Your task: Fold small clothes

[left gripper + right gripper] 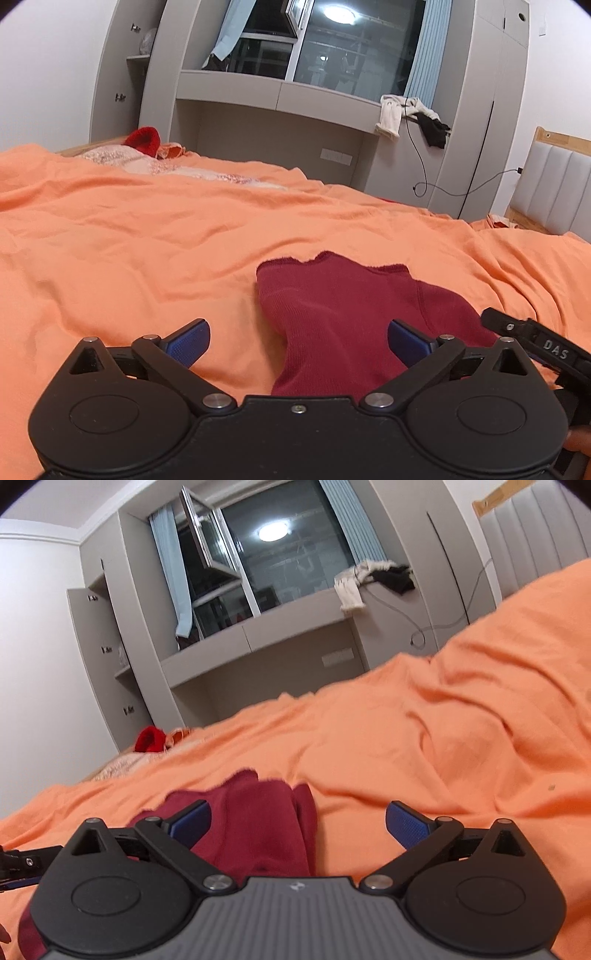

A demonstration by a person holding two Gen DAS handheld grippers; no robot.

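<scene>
One garment: dark red knit piece (343,314), lying folded on the orange bedsheet (147,240)
Left gripper (298,341): jaws spread wide, clamping nothing, garment lying between them
Right gripper (298,823): jaws spread wide, empty, garment at its left finger (190,821)
Far bed edge: bright red item (143,139)

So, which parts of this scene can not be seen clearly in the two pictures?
- Garment: near end hidden behind the left gripper body, left wrist view.
- Same garment, right wrist view: left part covered by the right gripper; its edges are blurred.
- Fold count: cannot tell, either view.
- Red item: too far to identify.
</scene>
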